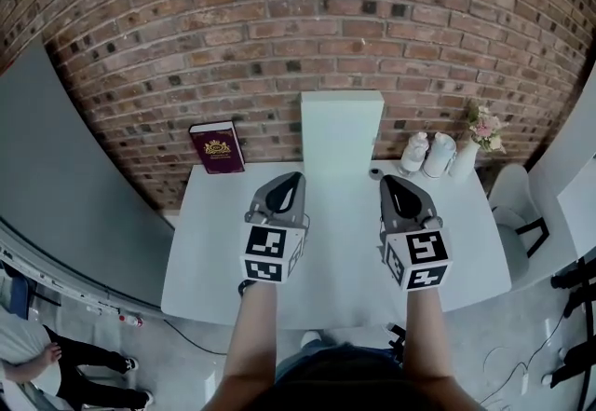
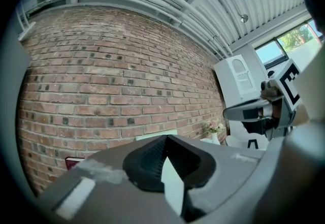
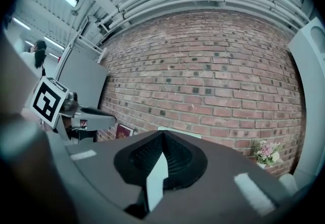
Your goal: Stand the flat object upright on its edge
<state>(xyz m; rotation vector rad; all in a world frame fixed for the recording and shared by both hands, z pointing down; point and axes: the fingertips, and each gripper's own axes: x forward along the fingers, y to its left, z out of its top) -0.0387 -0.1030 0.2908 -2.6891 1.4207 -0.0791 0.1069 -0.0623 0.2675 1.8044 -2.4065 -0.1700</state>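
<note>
A maroon book (image 1: 217,148) with a gold crest stands upright at the back left of the white table (image 1: 209,260), against the brick wall. It also shows low in the left gripper view (image 2: 73,161) and small in the right gripper view (image 3: 123,130). My left gripper (image 1: 291,178) hovers over the table's middle, to the right of and nearer than the book, jaws shut with nothing between them (image 2: 165,137). My right gripper (image 1: 391,181) hangs beside it at the same height, also shut and empty (image 3: 162,132).
A tall white box (image 1: 341,134) stands at the back centre against the wall. Two white bottles (image 1: 426,154) and a vase of flowers (image 1: 480,131) sit at the back right. A white chair (image 1: 512,204) is off the table's right side. A person (image 1: 28,353) stands at lower left.
</note>
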